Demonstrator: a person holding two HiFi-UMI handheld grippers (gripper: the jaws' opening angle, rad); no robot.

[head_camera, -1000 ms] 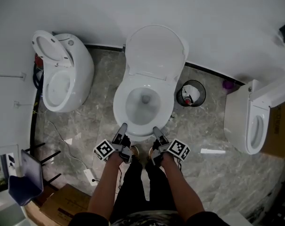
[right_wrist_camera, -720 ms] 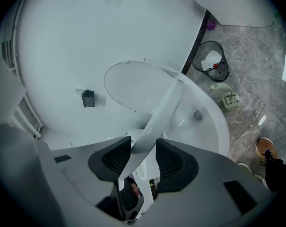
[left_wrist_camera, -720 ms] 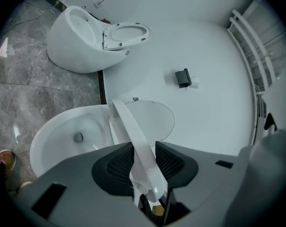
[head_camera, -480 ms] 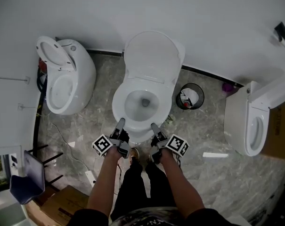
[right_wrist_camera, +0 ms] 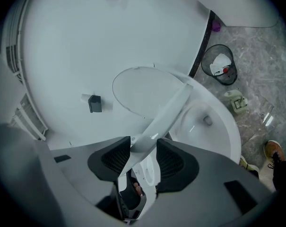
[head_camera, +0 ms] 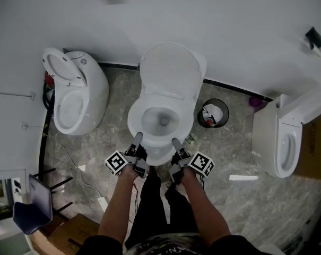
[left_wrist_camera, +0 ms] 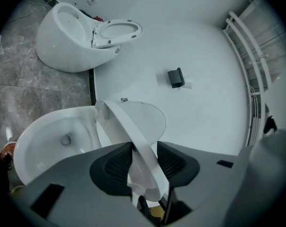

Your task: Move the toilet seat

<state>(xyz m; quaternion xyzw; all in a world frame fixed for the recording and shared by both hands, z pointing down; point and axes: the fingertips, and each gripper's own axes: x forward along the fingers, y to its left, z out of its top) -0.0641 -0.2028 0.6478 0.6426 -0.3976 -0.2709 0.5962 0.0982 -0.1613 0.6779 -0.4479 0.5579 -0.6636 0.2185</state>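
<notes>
On the middle toilet (head_camera: 159,155), the seat (left_wrist_camera: 126,129) stands tilted up off the bowl, its front edge clamped in my left tongs (head_camera: 137,138) and my right tongs (head_camera: 176,141). I judge the lift is under way, and next I need an even swing toward the raised lid (head_camera: 172,70) without either grip slipping. I count three toilets, adding the left toilet (head_camera: 91,97) and right toilet (head_camera: 266,137), then one seat held, one bin (head_camera: 201,114) and two tongs.
</notes>
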